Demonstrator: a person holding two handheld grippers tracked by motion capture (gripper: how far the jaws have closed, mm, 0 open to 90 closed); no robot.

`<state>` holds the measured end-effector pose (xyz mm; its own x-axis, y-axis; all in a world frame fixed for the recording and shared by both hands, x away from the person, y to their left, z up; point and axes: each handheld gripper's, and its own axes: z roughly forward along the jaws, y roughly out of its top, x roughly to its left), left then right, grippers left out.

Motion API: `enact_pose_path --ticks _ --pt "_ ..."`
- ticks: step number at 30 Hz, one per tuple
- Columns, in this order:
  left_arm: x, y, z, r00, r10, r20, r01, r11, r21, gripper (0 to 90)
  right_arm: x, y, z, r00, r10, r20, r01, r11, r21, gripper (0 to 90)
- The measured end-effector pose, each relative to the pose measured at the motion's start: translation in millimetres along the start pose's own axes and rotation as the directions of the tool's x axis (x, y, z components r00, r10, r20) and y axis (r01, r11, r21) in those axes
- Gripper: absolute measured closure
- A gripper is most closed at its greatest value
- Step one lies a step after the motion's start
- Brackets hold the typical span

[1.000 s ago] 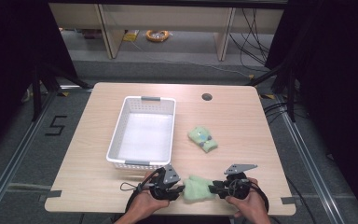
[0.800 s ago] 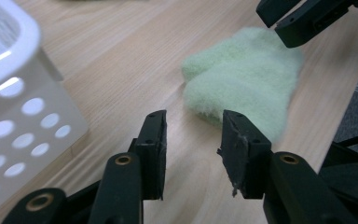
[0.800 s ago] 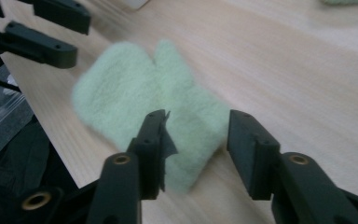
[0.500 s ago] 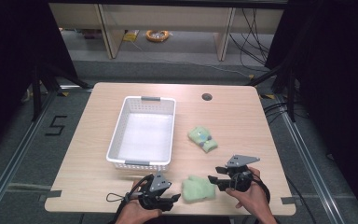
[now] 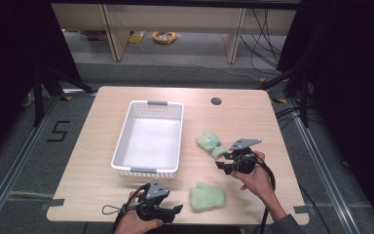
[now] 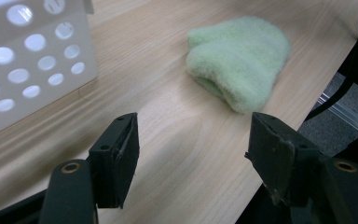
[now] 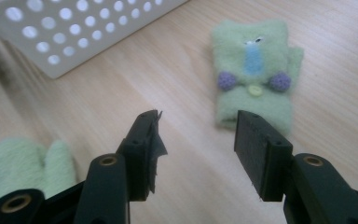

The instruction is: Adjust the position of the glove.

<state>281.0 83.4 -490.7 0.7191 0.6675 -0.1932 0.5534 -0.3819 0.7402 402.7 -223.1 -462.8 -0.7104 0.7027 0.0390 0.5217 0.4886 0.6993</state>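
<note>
Decorated mitten (image 7: 254, 77) just beyond right gripper (image 7: 193, 149) (fingers apart).

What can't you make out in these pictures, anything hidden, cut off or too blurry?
- Decorated mitten: in the high view its face details are too small to read.
- Plain green mitten: cut off by the left edge of the right gripper view.
- White basket: both gripper views cut it off at their top edges.
- Orange item on the floor: too small to identify.

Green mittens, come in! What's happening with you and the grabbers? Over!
Left gripper open, empty. Right gripper open, empty, near decorated mitten. Plain mitten flat by table's near edge. Basket empty. Nothing blocking.
</note>
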Motion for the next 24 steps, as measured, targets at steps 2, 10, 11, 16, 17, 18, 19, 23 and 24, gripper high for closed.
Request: enact_pose_path --ticks 2,10,11,16,17,18,19,23,24 --pt "1.9 -2.2 -1.8 1.0 0.004 -0.005 -0.004 1.0 -0.004 32.9 -5.2 4.7 4.0 1.0 0.004 0.006 -0.004 1.0 0.002 51.5" --pt "2.3 -10.6 -1.7 1.0 0.006 -0.004 -0.006 0.9996 0.028 30.4 -26.4 24.1 27.9 0.9997 0.015 0.021 -0.016 0.998 0.054 52.6" --pt "0.3 -11.2 -1.7 0.9999 -0.014 0.005 0.014 0.9998 0.017 30.4 -26.4 24.1 27.9 0.9997 0.015 0.021 -0.016 0.998 0.054 52.6" --pt "3.4 -13.6 -2.5 1.0 0.001 0.006 -0.001 0.9998 0.021 29.5 -39.6 39.1 39.8 0.9992 0.016 0.037 -0.018 0.997 0.075 53.9" --pt "2.7 -14.3 -1.2 0.9995 -0.03 0.006 0.03 0.9994 0.014 29.5 -41.9 41.3 43.3 0.9993 0.007 0.038 -0.009 0.998 0.068 54.0" --pt "4.0 -14.3 -1.5 0.9996 -0.027 0.001 0.027 0.9995 0.018 29.5 -42.7 43.2 45.1 0.999 0.015 0.041 -0.018 0.997 0.072 54.4" --pt "5.9 -13.8 -2.3 1.0 -0.004 0.001 0.004 0.9996 0.028 29.4 -44.1 45.0 48.6 0.9992 0.011 0.037 -0.014 0.997 0.071 54.4" --pt "4.8 -13.7 -2.0 1.0 0.0 0.001 0.0 0.9997 0.026 29.5 -46.2 51.6 59.2 0.9987 0.005 0.05 -0.009 0.996 0.087 55.2" --pt "4.6 -13.7 -2.2 1.0 0.003 0.005 -0.003 0.9996 0.028 29.5 -46.5 52.7 59.7 0.9986 0.005 0.052 -0.01 0.995 0.102 55.4"
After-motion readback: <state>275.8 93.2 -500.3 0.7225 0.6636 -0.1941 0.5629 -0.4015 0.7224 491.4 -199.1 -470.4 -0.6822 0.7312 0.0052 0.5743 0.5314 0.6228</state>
